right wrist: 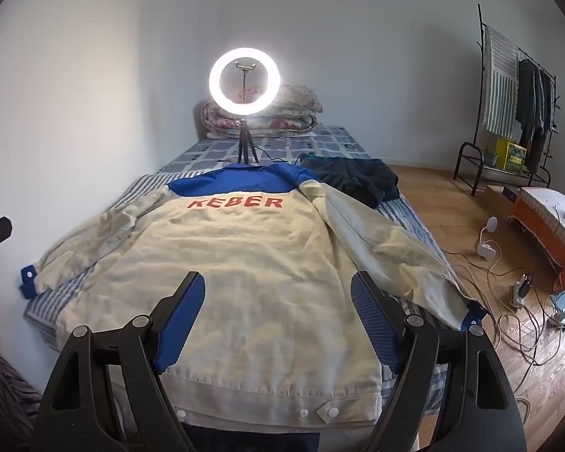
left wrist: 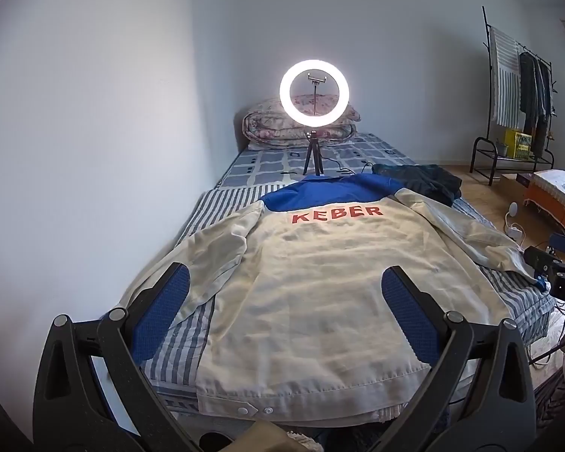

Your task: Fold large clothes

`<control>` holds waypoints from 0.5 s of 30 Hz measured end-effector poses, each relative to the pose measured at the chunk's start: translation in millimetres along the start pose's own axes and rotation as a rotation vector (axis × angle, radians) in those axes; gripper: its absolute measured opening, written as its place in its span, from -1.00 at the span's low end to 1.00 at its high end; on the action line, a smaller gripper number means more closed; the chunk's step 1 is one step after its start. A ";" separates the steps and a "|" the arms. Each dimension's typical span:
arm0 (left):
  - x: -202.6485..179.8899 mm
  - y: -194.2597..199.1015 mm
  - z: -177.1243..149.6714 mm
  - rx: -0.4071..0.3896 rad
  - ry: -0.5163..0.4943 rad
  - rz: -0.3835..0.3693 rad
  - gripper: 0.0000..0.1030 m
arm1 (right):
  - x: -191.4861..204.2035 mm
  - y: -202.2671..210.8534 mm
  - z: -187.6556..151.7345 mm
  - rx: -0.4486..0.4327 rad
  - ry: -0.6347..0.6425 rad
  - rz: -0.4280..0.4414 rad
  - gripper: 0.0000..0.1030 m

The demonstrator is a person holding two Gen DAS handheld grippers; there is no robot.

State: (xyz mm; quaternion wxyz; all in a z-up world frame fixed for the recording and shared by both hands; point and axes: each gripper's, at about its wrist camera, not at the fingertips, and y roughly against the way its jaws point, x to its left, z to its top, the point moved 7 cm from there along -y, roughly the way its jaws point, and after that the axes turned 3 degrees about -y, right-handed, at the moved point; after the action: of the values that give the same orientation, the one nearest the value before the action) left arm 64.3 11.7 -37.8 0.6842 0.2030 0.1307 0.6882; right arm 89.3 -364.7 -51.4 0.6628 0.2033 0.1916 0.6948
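Stretching along the white wall, the bed (left wrist: 192, 222) is lying under striped and checked covers, with a lit ring light (left wrist: 314, 92) standing ahead of a folded quilt (right wrist: 297, 113), a dark garment (right wrist: 354, 179) beside it and a clothes rack (right wrist: 508, 86) across the wooden floor (right wrist: 452, 211). Face down on the bed, the cream jacket (left wrist: 320, 286) with blue shoulders and red lettering is spreading both sleeves, the right one reaching the mattress edge above trailing cables (right wrist: 508, 301). Both the left gripper (left wrist: 286, 324) and the right gripper (right wrist: 278, 320) are hovering spread wide over the hem, gripping nothing.

Splayed hand-held gripper (right wrist: 277, 282) above flat jacket (right wrist: 245, 275)
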 end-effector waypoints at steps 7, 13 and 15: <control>0.0 0.1 -1.2 -0.003 0.001 0.002 1.00 | 1.3 -0.1 -0.2 -0.004 -0.002 -0.003 0.55; 0.5 -0.6 -0.8 -0.002 -0.001 0.003 1.00 | 1.2 0.3 0.4 -0.005 -0.001 -0.004 0.55; 0.2 -1.0 -1.0 -0.002 -0.001 0.001 1.00 | 0.8 0.5 0.6 -0.005 -0.001 -0.003 0.55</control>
State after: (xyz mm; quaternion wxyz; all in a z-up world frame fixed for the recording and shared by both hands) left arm 64.8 12.1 -39.1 0.6839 0.2031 0.1295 0.6887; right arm 89.2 -363.9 -50.6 0.6644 0.2017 0.1895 0.6943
